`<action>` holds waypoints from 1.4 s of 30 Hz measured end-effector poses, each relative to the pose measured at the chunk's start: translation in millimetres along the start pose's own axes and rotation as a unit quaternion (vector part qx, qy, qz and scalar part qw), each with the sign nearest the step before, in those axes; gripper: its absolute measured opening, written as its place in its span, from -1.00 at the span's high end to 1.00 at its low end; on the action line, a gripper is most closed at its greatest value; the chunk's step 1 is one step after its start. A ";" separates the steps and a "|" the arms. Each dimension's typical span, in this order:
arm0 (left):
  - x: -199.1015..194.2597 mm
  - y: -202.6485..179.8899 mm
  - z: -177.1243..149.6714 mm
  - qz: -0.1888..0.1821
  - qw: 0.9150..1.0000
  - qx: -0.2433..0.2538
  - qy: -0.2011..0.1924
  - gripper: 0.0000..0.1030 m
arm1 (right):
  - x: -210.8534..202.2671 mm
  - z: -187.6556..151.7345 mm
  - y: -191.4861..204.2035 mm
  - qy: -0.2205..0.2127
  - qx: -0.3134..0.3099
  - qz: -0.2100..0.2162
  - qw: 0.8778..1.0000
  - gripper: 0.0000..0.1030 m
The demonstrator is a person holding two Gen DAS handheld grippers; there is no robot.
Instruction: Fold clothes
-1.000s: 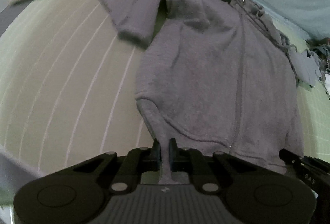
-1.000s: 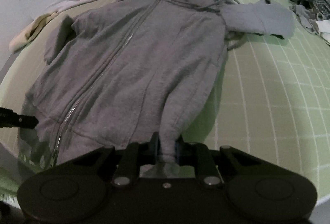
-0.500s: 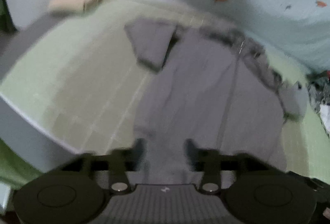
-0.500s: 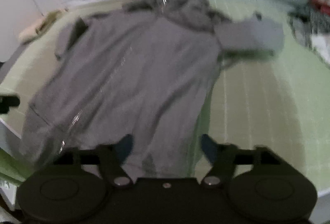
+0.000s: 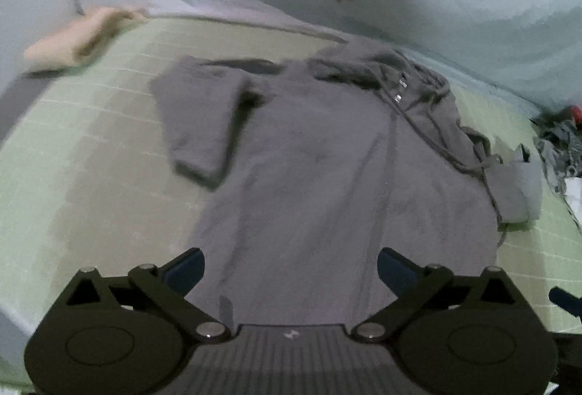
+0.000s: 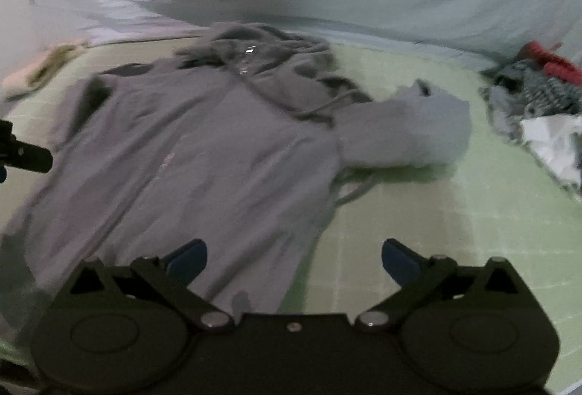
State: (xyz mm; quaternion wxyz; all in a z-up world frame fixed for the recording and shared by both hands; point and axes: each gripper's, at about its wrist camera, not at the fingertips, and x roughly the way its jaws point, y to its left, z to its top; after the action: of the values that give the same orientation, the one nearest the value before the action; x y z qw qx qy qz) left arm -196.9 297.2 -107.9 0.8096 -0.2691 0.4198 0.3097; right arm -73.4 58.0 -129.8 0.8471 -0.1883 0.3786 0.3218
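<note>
Grey zip-up fleece hoodie (image 5: 327,176) lies spread flat, front up, on the green checked bed (image 5: 91,158), no folds yet. Left hand-held gripper (image 5: 289,265) and right hand-held gripper (image 6: 294,258) both gape wide, holding nothing.

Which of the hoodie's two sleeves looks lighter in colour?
The sleeve on the hoodie's right side, toward the clothes pile; the other sleeve looks darker.

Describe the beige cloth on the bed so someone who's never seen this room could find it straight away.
Start at the green checked bed sheet, where a grey zip hoodie lies spread flat. From the hoodie's collar, look toward the far left corner of the bed, by the pale wall. The beige cloth lies there bunched, apart from the hoodie; it is the only cream-coloured piece, while the pile at the far right is grey, white and red.
</note>
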 end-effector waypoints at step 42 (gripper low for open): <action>115.6 -43.3 44.6 0.115 0.987 0.000 0.115 -1.00 | 95.1 70.3 -135.2 -0.031 0.096 -0.054 0.993 0.15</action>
State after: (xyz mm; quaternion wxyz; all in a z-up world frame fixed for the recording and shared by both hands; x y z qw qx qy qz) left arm -89.9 331.3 -175.7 0.7151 -0.2527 0.5384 0.3673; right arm 104.3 38.3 -146.9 0.8888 -0.1166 0.3706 0.2433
